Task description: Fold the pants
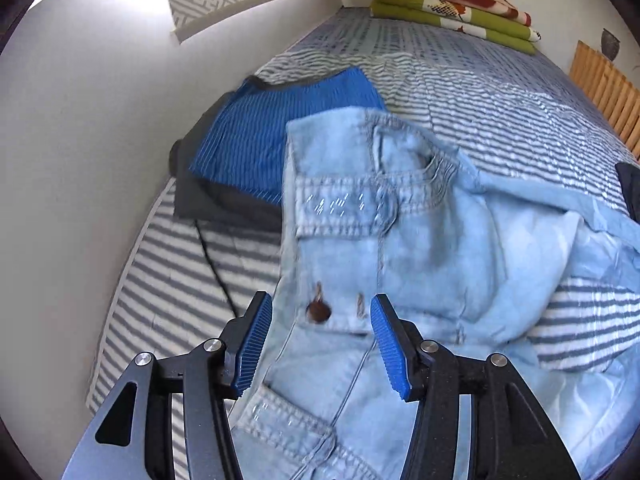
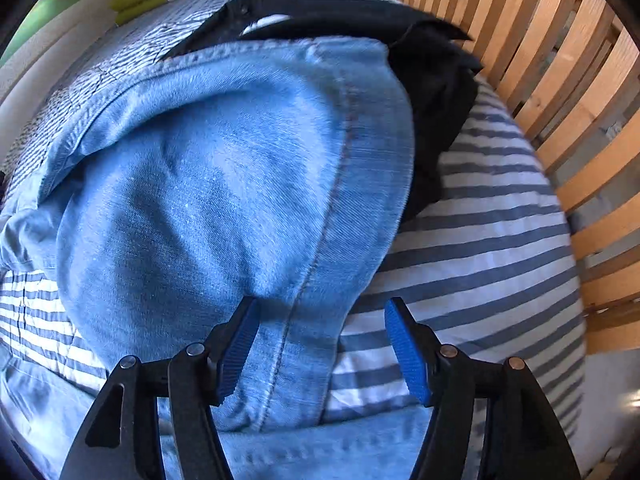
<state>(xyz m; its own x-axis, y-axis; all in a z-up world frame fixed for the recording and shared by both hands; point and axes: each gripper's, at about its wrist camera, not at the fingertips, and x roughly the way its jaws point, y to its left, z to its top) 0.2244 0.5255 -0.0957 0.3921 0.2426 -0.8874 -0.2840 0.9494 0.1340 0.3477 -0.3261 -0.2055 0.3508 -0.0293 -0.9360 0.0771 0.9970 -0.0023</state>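
Left hand-held gripper (image 1: pixel 322 340): hanging over the waistband of the light-blue denim pants (image 1: pixel 400 240), jaws standing apart, blue pads pressing on nothing, the brown button (image 1: pixel 319 312) showing in the gap between them.

Right hand-held gripper (image 2: pixel 320 344): pointing down over a pant leg (image 2: pixel 240 184), jaws likewise apart and clamping nothing; the left pad sitting over denim beside the side seam, the right pad over bare bedding.

Pants: lying crumpled on the bed, waistband and pockets facing up in the left wrist view, one leg bulging in a rounded heap in the right wrist view.

Striped bedcover (image 2: pixel 480 240): grey-and-white, lying under the pants.

Blue ribbed garment (image 1: pixel 276 128): folded, resting on dark grey cloth (image 1: pixel 212 200), just beyond the waistband, against the wall.

Black garment (image 2: pixel 424 64): lying beyond the heaped leg, touching it, beside the wooden slatted rail (image 2: pixel 560 80).

Green floral blankets (image 1: pixel 456 8): folded in a stack at the far end of the bed.
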